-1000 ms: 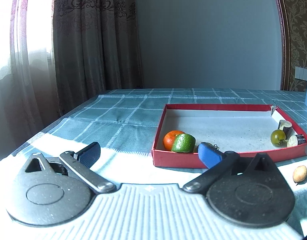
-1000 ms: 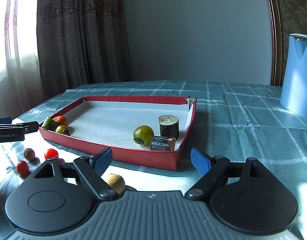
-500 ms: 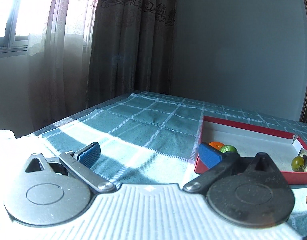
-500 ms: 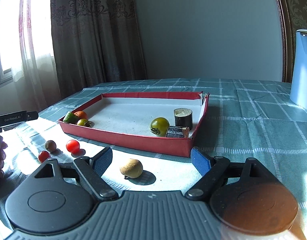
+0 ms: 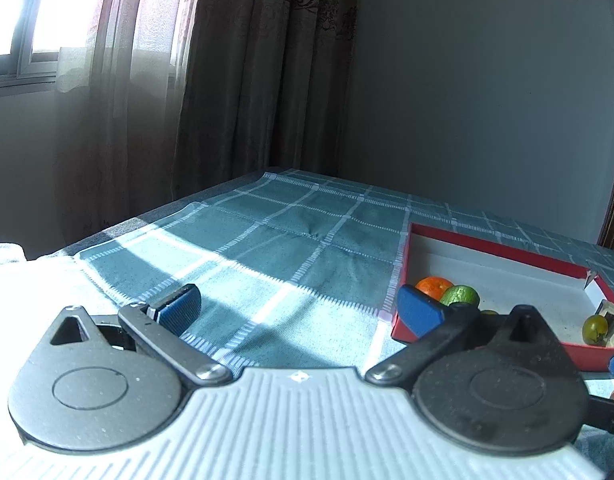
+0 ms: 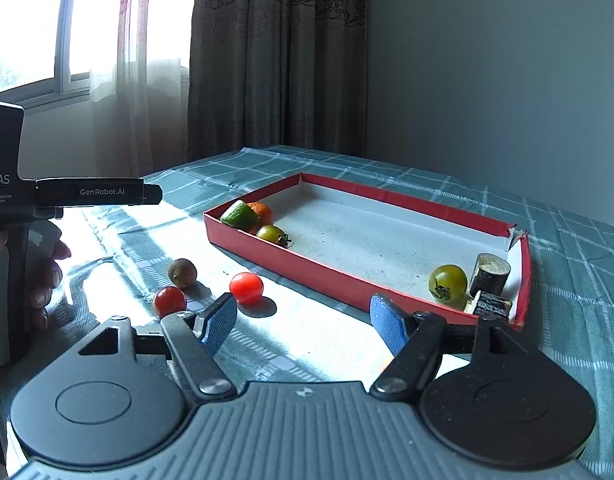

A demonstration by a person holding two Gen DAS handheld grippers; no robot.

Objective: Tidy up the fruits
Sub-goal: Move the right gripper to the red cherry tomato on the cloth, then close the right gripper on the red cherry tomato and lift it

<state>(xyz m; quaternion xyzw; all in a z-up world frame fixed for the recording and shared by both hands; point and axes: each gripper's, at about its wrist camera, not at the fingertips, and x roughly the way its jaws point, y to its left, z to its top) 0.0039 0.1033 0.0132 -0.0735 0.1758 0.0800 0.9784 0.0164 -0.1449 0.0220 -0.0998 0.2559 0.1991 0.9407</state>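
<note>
**A:** If you look into the red tray [image 6: 291, 258], what lies in it?

**B:** At its left end I see a green lime piece [image 6: 239, 215], an orange [image 6: 263, 211] just behind it, and a small green tomato [image 6: 271, 234] beside them. At the right end there is a bigger green tomato [image 6: 448, 282], an upright dark cylinder piece [image 6: 490, 274] with a pale cut top, and a second dark piece [image 6: 492, 304] lying on its side. The white floor between the two ends is bare, with some dark crumbs.

**A:** And outside the tray?

**B:** On the checked teal tablecloth [image 6: 579, 280], near the tray's front wall, there are two red cherry tomatoes [image 6: 247, 288], smooth and shiny, and one dull brown round fruit [image 6: 182, 273]. The tray looks like thin cardboard, and one corner at the right end is torn.

**A:** Where are they relative to the right gripper [image 6: 303, 326]?

**B:** Its jaws are closing, half wide, and nothing is between the blue ribbed pads. One cherry tomato [image 6: 169, 301] is just outside the left pad, the other a little beyond the gap.

**A:** And the left gripper [image 5: 299, 308]?

**B:** The jaws stand wide and hold nothing. They point at the tablecloth beside the tray's left end; the orange and lime are just behind the right finger. In the right wrist view a hand [image 6: 43, 276] holds its black handle.
</note>
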